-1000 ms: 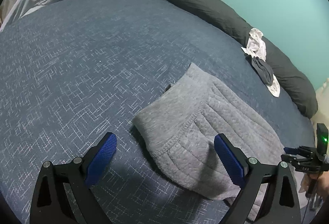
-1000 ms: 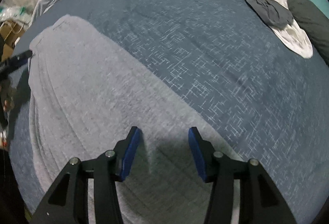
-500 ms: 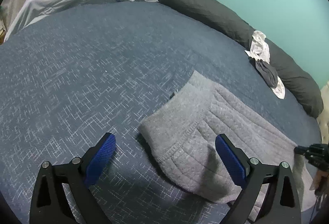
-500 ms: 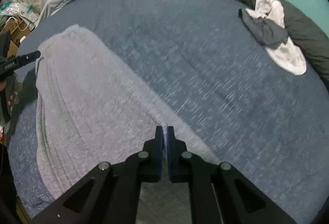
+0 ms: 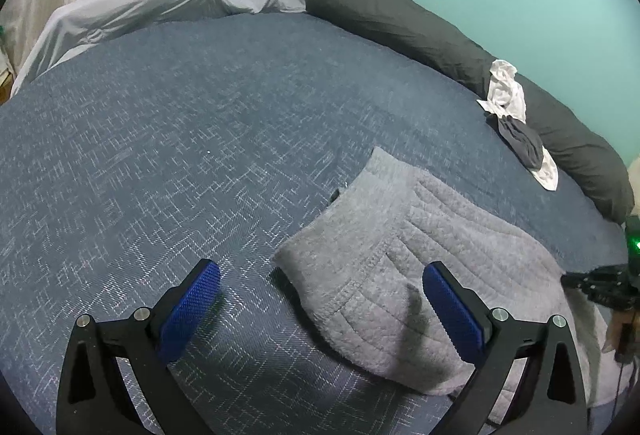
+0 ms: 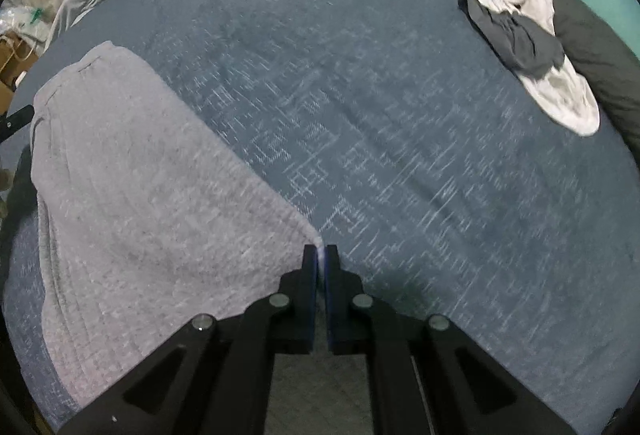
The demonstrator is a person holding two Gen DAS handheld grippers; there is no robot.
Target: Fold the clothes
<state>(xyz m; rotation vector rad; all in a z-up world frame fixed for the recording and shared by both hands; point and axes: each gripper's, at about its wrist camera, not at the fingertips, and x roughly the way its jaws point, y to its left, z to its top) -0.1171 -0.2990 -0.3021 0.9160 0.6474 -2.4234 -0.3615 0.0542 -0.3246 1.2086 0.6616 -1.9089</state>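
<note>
Right wrist view: right gripper (image 6: 321, 255) pinched shut on grey garment (image 6: 132, 187) corner; cloth stretched away leftward across bed (image 6: 400, 155). Left gripper (image 5: 320, 299) spread wide, hovered over opposite hemmed end, empty.

Grey garment (image 5: 420, 259) fleecy, ribbed; bedspread (image 5: 180, 139) woven, matt.

no legible txt, no labels, no brands, no nos. in either view
</note>
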